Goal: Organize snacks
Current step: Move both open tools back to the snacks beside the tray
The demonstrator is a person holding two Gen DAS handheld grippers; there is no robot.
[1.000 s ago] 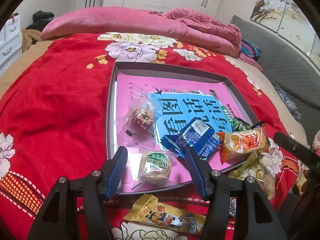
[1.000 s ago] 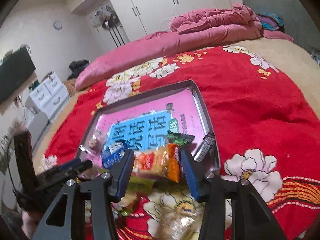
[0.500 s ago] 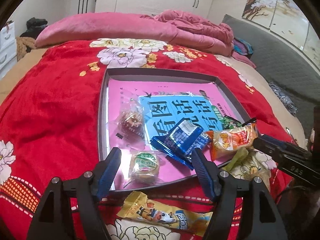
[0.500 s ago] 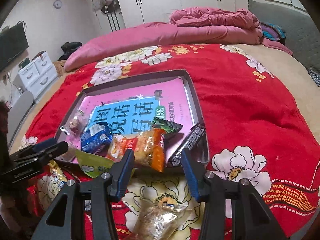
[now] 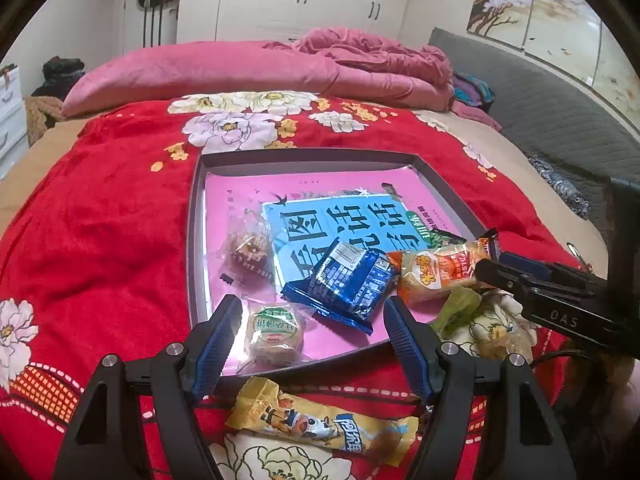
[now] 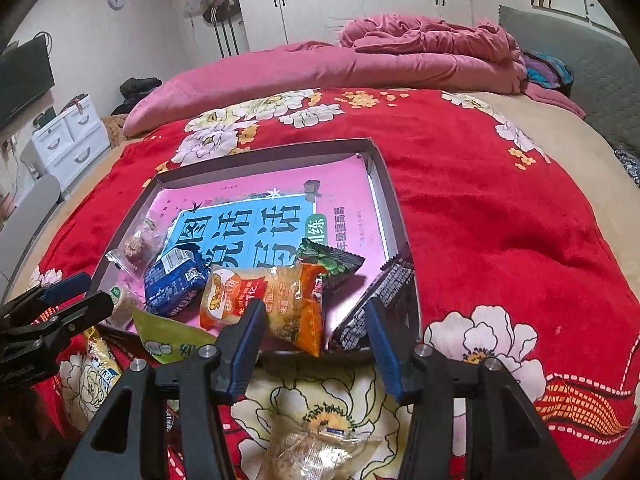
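Red floral blanket [image 5: 112,220] covers the bed; a shallow grey tray [image 5: 194,240] sits on it w/ a pink-and-blue book [image 5: 360,216] inside, big Chinese characters on the cover. In the tray: blue snack pack [image 5: 344,284], round cake w/ green label [image 5: 274,328], clear-wrapped pastry [image 5: 248,248], orange packet [image 5: 436,272], dark green packet [image 6: 332,260], black bar [image 6: 376,300] w/ fine white print. Yellow cartoon bar [image 5: 320,424] lies on the blanket just outside the tray. Left claw [image 5: 312,344] is spread, nothing between. Right claw [image 6: 316,344], marked "DAS", is opening, the orange packet's end between its pads, untouched.
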